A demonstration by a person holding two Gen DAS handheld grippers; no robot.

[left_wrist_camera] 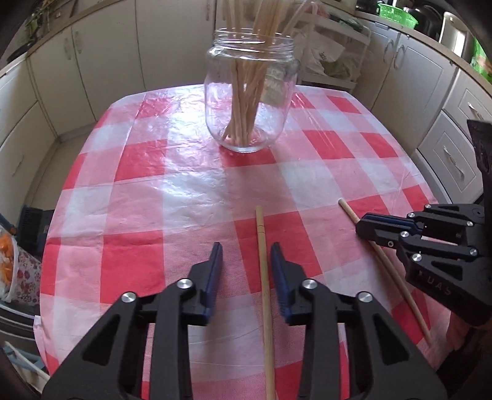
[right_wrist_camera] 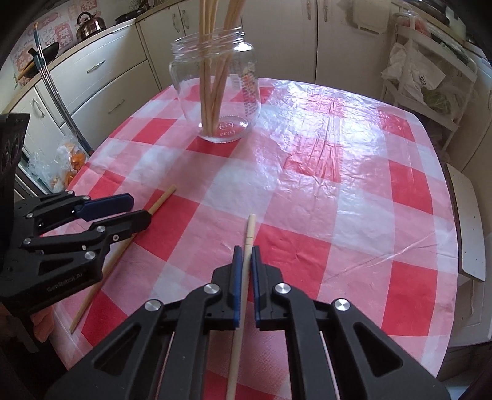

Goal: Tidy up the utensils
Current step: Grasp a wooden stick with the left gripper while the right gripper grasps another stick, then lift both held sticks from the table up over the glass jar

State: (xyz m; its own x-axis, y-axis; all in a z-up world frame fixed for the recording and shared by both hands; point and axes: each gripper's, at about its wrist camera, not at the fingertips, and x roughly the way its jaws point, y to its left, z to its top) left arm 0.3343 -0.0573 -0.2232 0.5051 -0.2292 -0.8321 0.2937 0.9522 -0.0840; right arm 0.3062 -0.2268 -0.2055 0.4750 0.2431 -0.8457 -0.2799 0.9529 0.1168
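Note:
A glass jar (left_wrist_camera: 250, 101) (right_wrist_camera: 215, 89) holding several wooden chopsticks stands upright at the far side of the red-and-white checked tablecloth (left_wrist_camera: 172, 190). Two loose chopsticks lie near the front edge. My left gripper (left_wrist_camera: 247, 246) (right_wrist_camera: 140, 207) is open and straddles one chopstick (left_wrist_camera: 264, 277) (right_wrist_camera: 92, 292). That chopstick runs between the blue pads, with a gap showing on the left side. My right gripper (right_wrist_camera: 245, 247) (left_wrist_camera: 359, 226) is shut on the other chopstick (right_wrist_camera: 249, 227) (left_wrist_camera: 390, 270), whose blunt end sticks out past the fingertips toward the jar.
Cream kitchen cabinets (left_wrist_camera: 101, 52) surround the table. A white rack with plastic bags (right_wrist_camera: 427, 77) stands at the back, a kettle (right_wrist_camera: 90, 23) sits on the counter, a bag of orange items (right_wrist_camera: 67, 166) lies on the floor, and a white bench (right_wrist_camera: 470, 221) flanks the table.

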